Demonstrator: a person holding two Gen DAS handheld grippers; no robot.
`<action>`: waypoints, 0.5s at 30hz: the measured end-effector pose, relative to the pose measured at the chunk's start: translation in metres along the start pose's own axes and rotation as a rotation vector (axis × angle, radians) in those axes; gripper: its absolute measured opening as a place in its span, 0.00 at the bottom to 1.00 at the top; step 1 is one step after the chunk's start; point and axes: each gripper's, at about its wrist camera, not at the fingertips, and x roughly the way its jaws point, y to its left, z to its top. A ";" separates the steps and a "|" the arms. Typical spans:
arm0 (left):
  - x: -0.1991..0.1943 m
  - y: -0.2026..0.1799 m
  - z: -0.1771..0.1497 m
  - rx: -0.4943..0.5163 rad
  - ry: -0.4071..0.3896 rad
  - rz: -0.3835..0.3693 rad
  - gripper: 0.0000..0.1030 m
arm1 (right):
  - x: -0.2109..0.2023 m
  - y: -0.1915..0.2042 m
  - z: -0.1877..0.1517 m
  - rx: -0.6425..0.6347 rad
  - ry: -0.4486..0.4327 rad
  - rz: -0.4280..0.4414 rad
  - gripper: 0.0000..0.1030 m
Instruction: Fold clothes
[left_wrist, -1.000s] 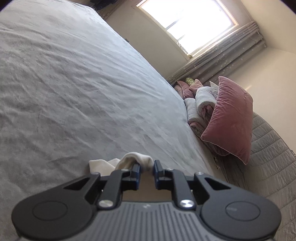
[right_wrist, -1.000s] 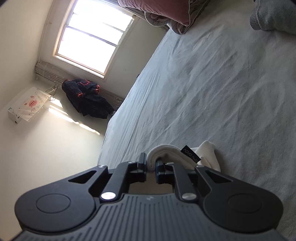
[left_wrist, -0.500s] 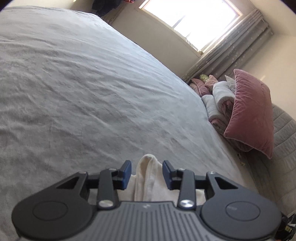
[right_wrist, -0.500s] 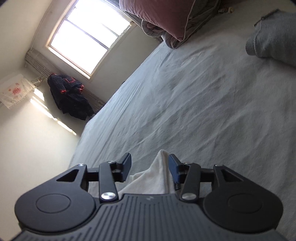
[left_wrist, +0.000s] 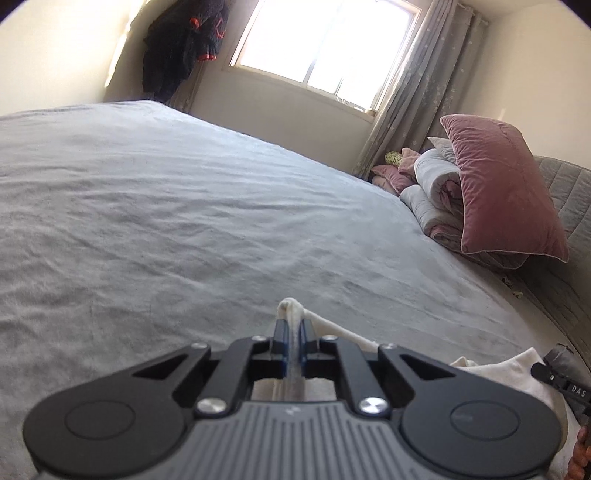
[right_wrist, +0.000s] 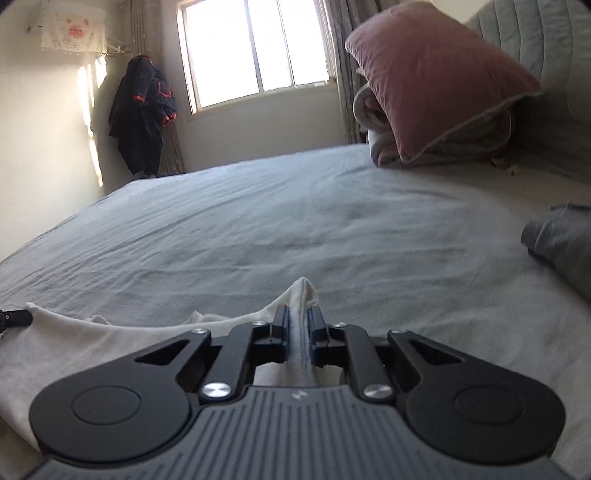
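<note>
White cotton-like fabric — the garment — lies on the grey bed, with one pinched fold in each gripper.

**Step in hand (judged):** both edges are gripped and the garment is ready to be carried into a fold. To do it well:
- Keep both grips at equal height so the edge between them stays taut and straight.
- Move the two grippers together, in the same direction and at the same pace; a lag on one side is likely to skew the crease.
- Lift only enough to clear the bed, as the slack cloth behind the grippers may drag and bunch.
- Release only once the carried edge lies on the cloth below it.

**Left gripper:** the jaws have just been closing and now stand almost together, clamped on a narrow ridge of the white fabric. A small tuft projects ahead of the fingertips; the rest trails back and to the gripper's right.

**Right gripper:** the jaws have likewise just been closing and are pressed on a fold of the same garment. A peak of cloth stands just ahead of the fingertips — the body of the garment spreads to this gripper's left.

**Surroundings:** a pink pillow rests far ahead and to the right of both grippers. A grey folded item lies to the right of the right gripper, well apart from the cloth.
</note>
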 end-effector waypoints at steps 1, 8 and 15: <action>-0.001 0.000 0.000 0.002 -0.010 0.008 0.06 | -0.001 0.001 0.003 -0.002 -0.022 0.000 0.12; 0.011 -0.003 -0.010 0.083 0.033 0.090 0.07 | 0.027 -0.001 0.001 -0.061 0.058 -0.033 0.12; 0.012 -0.005 -0.009 0.096 0.092 0.139 0.26 | 0.034 -0.001 0.004 -0.051 0.150 -0.056 0.21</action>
